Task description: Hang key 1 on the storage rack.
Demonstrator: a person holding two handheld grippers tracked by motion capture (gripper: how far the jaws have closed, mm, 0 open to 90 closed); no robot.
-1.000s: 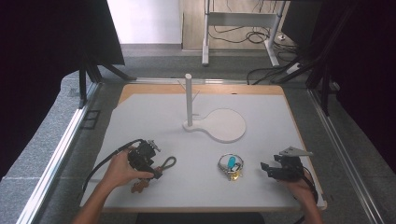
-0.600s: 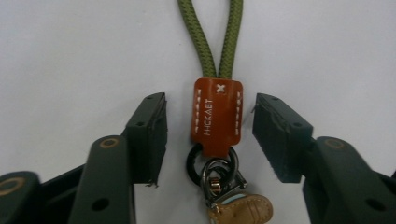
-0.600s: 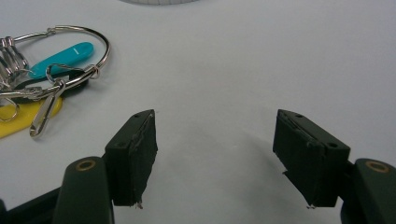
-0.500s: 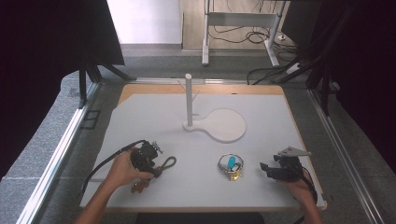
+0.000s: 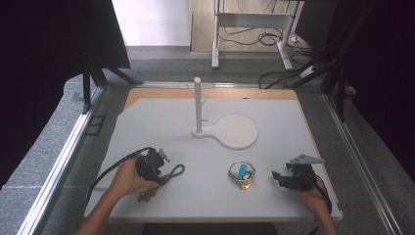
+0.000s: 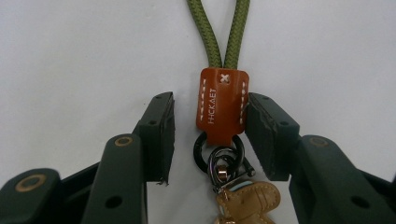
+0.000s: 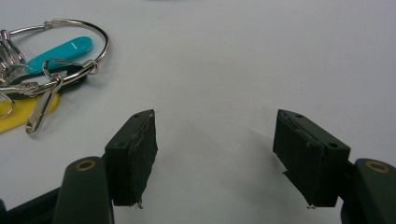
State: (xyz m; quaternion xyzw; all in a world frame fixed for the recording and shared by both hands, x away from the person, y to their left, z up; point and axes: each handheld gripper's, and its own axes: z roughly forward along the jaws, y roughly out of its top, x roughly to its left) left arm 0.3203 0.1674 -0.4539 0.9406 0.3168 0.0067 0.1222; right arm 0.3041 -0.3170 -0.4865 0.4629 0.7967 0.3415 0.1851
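- While the left gripper (image 6: 208, 135) sits low over the white table (image 5: 205, 142), its jaws have just been closing in around a keychain, and the orange leather tab (image 6: 222, 105) stands right between them.
- One pad looks to be touching the tab's edge; the other pad stands apart from it with a clear gap, so there is no clamp on it.
- Above the tab, a green cord loop (image 6: 219, 32) runs away from the jaws across the table.
- Below the tab hang dark metal rings (image 6: 219, 156) and a tan leather charm (image 6: 247, 200), close in toward the gripper's body.
- From the high view, that same keychain lies at the near left of the table, the cord loop (image 5: 175, 171) poking out past the left hand (image 5: 128, 177).
- Over on the right, the right gripper (image 7: 215, 158) rests on the table with its jaws spread wide and nothing between them.
- Just beside it lies a second bunch of keys (image 7: 44, 70): a big steel ring, a teal tag and a yellow tag, untouched.
- Further back stands a white post on its flat base (image 5: 198, 105), well apart from both hands.
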